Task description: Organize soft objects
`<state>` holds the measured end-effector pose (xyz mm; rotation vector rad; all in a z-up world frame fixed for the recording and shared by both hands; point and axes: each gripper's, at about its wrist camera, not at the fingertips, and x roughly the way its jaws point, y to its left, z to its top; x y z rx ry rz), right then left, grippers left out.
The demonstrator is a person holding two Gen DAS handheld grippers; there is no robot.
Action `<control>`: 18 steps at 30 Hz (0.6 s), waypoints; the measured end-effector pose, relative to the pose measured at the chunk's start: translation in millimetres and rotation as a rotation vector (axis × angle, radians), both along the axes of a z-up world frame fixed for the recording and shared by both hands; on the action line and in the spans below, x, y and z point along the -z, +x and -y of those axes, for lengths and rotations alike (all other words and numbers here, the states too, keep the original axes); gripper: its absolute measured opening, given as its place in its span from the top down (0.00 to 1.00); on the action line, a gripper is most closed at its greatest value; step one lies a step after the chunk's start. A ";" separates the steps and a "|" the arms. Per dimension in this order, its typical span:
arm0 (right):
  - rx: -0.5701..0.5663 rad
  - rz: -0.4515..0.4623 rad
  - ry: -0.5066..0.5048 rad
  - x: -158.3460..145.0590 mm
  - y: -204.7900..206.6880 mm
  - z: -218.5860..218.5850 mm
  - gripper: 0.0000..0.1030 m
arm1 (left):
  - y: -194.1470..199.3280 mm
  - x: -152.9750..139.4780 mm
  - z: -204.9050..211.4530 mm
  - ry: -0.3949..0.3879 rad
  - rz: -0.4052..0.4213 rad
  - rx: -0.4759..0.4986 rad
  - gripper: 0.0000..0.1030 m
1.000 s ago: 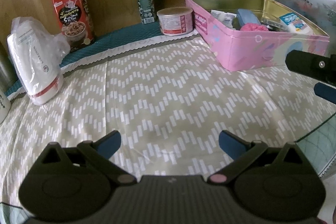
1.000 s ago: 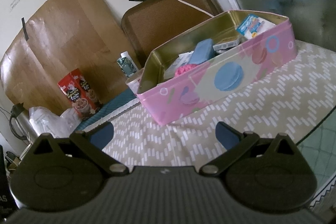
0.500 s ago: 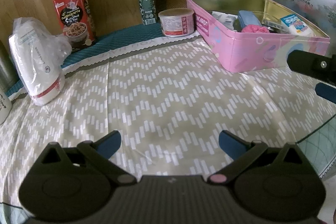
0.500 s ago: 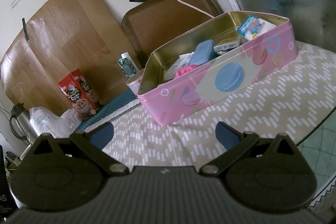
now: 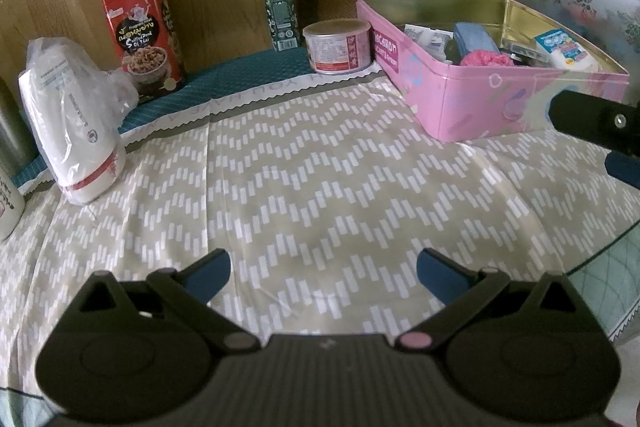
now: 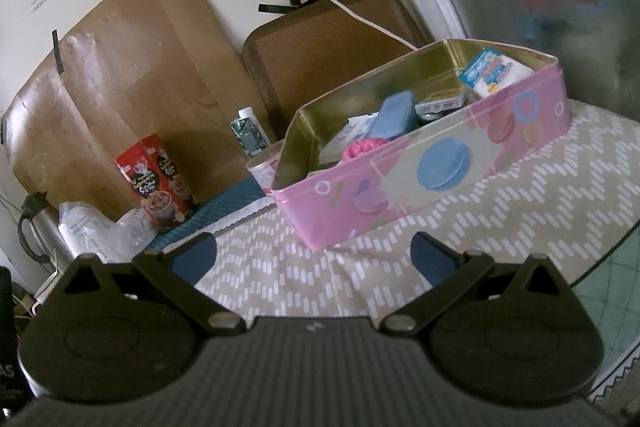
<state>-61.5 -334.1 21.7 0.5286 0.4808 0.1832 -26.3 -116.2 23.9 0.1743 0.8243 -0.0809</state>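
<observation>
A pink tin box (image 5: 472, 99) stands at the table's far right; it also shows in the right wrist view (image 6: 400, 179). Inside lie a pink knitted piece (image 5: 482, 59) (image 6: 362, 148), a blue pouch (image 5: 472, 37) (image 6: 394, 115), a white-and-blue packet (image 5: 562, 47) (image 6: 492, 73) and small sachets. My left gripper (image 5: 322, 269) is open and empty above the bare tablecloth. My right gripper (image 6: 312, 255) is open and empty, just in front of the box; its finger shows at the right edge of the left wrist view (image 5: 592, 123).
A zigzag-patterned cloth (image 5: 320, 187) covers the table. At the back stand a red cereal box (image 5: 144, 35), a green carton (image 5: 282, 13) and a round tin (image 5: 338, 45). A white bagged pack (image 5: 72, 123) lies at the left. The table edge (image 5: 600, 251) runs at right.
Both grippers have drifted slightly; the views shift a little. Both stay open and empty.
</observation>
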 end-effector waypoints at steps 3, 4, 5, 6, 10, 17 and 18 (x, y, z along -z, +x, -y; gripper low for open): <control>0.001 -0.002 0.005 1.5 -0.1 1.8 0.00 | -0.4 0.2 0.3 -0.001 -0.001 0.000 0.00; 0.001 -0.001 0.005 1.6 -0.1 2.1 0.00 | -0.5 0.2 0.3 -0.001 -0.001 0.001 0.00; 0.001 -0.001 0.004 1.6 0.0 2.1 0.00 | -0.9 0.0 0.5 -0.001 0.000 0.001 0.00; 0.000 0.000 0.003 1.4 0.1 2.0 0.00 | -1.2 0.2 0.6 -0.001 0.001 0.001 0.00; 0.000 -0.002 0.005 2.2 -0.1 2.9 0.00 | -1.4 0.7 0.2 -0.002 0.001 0.000 0.00; 0.000 -0.003 0.006 2.8 0.2 3.3 0.00 | -1.1 2.1 -1.2 -0.005 -0.002 -0.006 0.00; -0.002 -0.003 0.005 3.0 0.4 3.2 0.00 | -0.9 2.1 -1.5 -0.006 -0.002 -0.007 0.00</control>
